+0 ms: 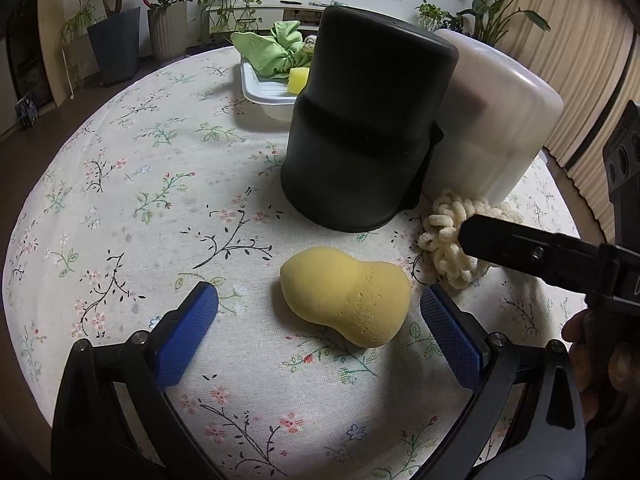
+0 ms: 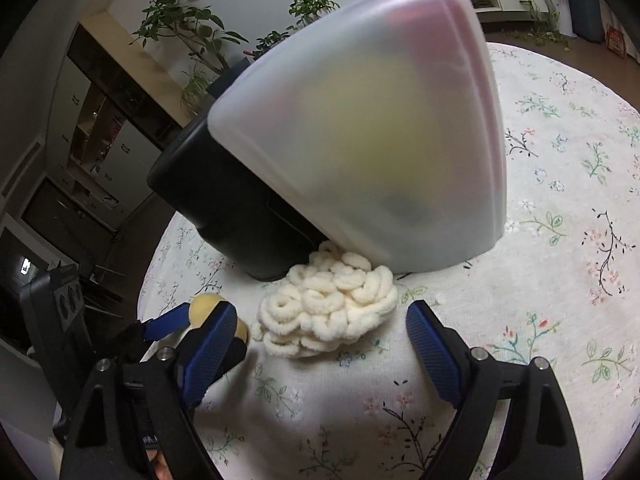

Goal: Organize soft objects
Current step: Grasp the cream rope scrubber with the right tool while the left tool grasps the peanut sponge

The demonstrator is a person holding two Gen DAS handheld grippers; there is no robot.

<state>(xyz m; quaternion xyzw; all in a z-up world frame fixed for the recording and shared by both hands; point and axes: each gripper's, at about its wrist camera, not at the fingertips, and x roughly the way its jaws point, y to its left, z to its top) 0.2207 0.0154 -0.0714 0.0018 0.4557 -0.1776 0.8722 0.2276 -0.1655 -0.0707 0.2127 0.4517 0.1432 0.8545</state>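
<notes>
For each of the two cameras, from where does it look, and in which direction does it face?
Left wrist view: sits on the left tool, looks down and forward at the yellow peanut-shaped sponge between its open blue pads; a hand shows at the right edge.
Right wrist view: sits on the right tool, looks down at the cream looped yarn bundle between its open pads; no hand is clearly visible.
Shared: the sponge, the yarn bundle, the black cylindrical container, the frosted white plastic container, the floral tablecloth.
</notes>
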